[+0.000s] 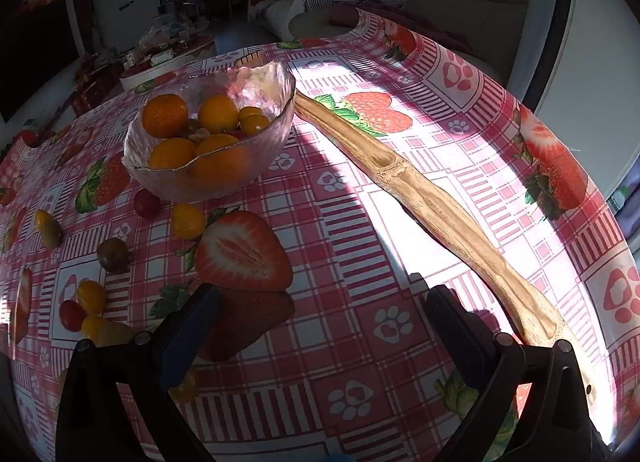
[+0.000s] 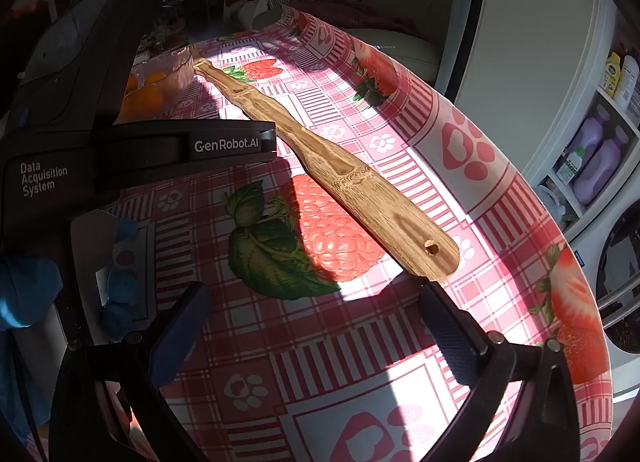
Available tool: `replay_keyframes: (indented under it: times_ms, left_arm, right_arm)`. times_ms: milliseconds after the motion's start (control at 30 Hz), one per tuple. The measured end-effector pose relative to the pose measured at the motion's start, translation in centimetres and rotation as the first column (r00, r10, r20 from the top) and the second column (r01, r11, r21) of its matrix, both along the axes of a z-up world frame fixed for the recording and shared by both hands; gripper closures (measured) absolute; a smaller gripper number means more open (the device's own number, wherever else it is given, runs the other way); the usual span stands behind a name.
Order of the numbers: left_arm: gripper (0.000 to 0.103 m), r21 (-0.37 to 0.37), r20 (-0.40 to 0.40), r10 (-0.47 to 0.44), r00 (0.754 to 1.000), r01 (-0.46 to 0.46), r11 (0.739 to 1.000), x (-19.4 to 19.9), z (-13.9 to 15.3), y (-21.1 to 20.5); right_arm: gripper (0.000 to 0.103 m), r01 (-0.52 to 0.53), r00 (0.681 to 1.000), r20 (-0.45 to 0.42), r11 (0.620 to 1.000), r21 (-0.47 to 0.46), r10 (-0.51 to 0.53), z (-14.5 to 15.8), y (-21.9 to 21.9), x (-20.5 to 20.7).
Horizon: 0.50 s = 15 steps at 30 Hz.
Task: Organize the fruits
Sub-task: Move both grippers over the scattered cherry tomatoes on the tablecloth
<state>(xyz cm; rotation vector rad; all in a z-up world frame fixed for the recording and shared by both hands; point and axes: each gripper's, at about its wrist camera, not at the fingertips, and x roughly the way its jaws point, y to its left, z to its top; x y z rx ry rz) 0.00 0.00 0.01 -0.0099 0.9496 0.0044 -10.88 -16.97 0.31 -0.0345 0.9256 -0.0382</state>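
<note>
Left tongs [image 1: 320, 302] released, empty, over table [image 1: 360, 342]. Loose cherry tomatoes [image 1: 92, 296] lie at 9–10 o'clock, beside glass bowl [image 1: 208, 133] at 11. Right tongs [image 2: 316, 302] released, nothing between them; left hand judged nearer the fruit.

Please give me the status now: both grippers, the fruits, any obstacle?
Left gripper open, empty. Right gripper open, empty. Oranges in glass bowl; cherry tomatoes loose on table. Bamboo tray empty, nothing in the way.
</note>
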Motion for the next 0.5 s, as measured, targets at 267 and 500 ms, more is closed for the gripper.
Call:
replay_keyframes:
  times_ms: [267,500]
  left_arm:
    - [0.000,-0.037,0.028,-0.040,0.999,0.041,0.998,-2.1,4.7,2.6]
    - [0.000,-0.175,-0.117,-0.086,0.989,0.065,0.982,-5.8,7.6,9.7]
  right_arm:
    - [0.000,-0.039,0.992,-0.119,0.999,-0.014,0.037,0.5,0.0,1.1]
    - [0.000,-0.049,0.984,-0.170,0.998,-0.036,0.043,2.7,0.4,1.8]
